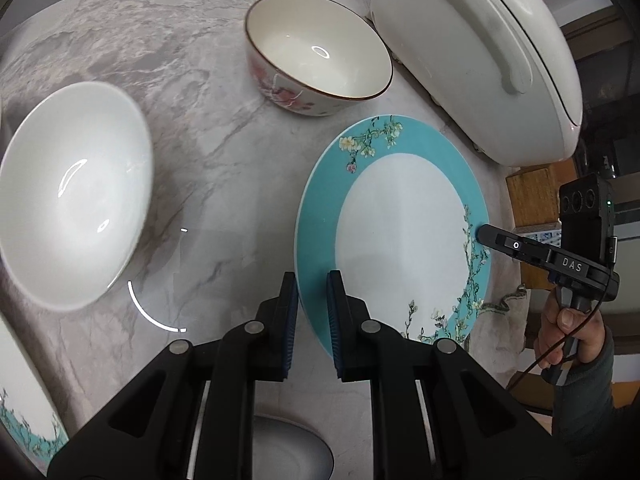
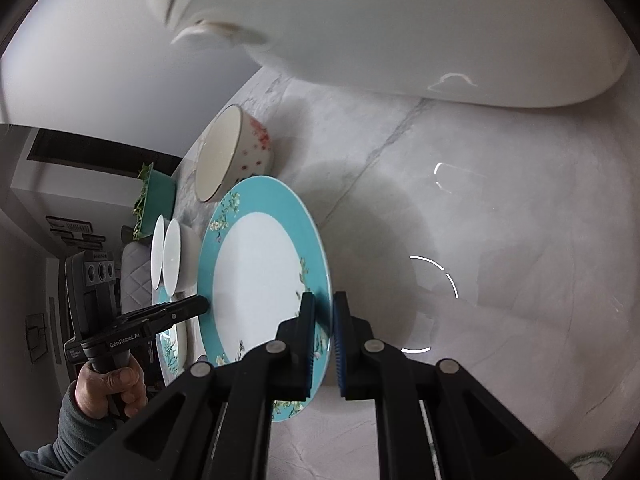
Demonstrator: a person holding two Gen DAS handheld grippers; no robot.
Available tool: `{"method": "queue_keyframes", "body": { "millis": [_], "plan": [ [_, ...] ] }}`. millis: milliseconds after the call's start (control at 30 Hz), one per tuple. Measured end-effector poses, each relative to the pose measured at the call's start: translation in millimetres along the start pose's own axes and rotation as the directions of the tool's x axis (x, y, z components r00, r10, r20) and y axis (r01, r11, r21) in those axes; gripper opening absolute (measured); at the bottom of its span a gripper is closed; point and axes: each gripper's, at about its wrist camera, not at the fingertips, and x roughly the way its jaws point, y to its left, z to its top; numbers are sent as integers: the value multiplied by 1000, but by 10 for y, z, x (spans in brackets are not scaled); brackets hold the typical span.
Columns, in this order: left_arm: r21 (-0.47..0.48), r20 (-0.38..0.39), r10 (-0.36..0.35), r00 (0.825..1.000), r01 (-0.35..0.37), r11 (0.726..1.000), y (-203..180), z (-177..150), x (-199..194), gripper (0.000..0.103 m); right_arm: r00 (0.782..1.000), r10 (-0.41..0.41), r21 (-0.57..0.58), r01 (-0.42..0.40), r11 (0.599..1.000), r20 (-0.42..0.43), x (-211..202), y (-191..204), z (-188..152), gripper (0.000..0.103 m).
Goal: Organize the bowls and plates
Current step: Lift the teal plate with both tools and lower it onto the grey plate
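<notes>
1. The bench (image 1: 208, 152) has a pale marble top with grey veins, filling most of the left wrist view.
2. A plain white bowl (image 1: 76, 192) sits on it at the left of the frame.
3. A cream bowl with pink flowers (image 1: 316, 64) stands at top centre, near a big white lidded appliance (image 1: 480, 56) in the upper right.
4. Part of a teal-rimmed plate (image 1: 24, 420) rests at the lower left edge.
5. A small grey dish (image 1: 288, 448) shows at the bottom centre.
</notes>
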Motion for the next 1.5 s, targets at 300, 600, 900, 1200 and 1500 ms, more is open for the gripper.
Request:
{"method": "queue_keyframes", "body": {
  "millis": [300, 600, 900, 1200, 1500],
  "plan": [
    [-47, 32, 11, 999, -9, 999, 263, -614, -447, 12, 999, 19, -54, -21, 998, -42, 147, 408, -250, 11],
    [-94, 52, 6, 999, -1, 996, 349, -808, -652, 12, 995, 26, -107, -37, 994, -101, 434, 864, -616, 11],
    [-163, 77, 16, 997, -4, 987, 640, -1038, -906, 12, 986, 22, -160, -48, 986, -164, 774, 1287, -995, 11],
    [-199, 46, 9, 999, 0, 980, 845, -1394, -921, 12, 981, 4, -173, -38, 984, -193, 1029, 1474, -1233, 11],
    [-217, 11, 8, 1000, -5, 976, 989, -1613, -752, 12, 978, -29, -186, -10, 983, -206, 1238, 1493, -1444, 11]
  ]
}}
